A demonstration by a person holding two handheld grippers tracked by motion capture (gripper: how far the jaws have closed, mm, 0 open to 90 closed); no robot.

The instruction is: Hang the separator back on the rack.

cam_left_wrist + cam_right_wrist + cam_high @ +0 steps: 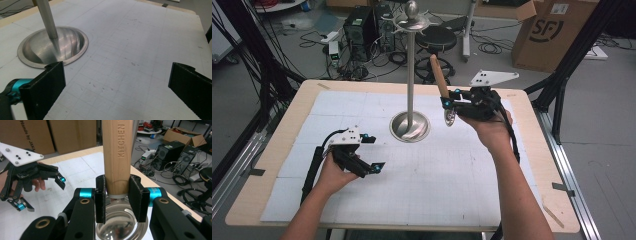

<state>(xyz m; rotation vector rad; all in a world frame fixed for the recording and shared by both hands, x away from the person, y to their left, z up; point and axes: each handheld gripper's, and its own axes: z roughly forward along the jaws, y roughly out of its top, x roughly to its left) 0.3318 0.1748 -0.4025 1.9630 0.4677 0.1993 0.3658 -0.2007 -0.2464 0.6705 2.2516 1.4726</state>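
A utensil with a wooden handle (439,75) and a shiny metal head (450,117) hangs in the air just right of the stand's pole (411,75). My right gripper (448,102) is shut on the handle near the metal end; in the right gripper view both pads clamp the handle (117,152) above the metal head (120,225). The steel stand has a round dished base (410,127) and a knobbed top (412,20). My left gripper (373,152) rests low at the left of the mat, open with nothing between its jaws, facing the base (53,48).
A white gridded mat (437,180) covers the wooden table (532,150). Beyond the far edge are a black stool (436,40), computer towers (362,30), loose cables and a cardboard box (552,30). Dark frame posts (572,55) stand at both sides.
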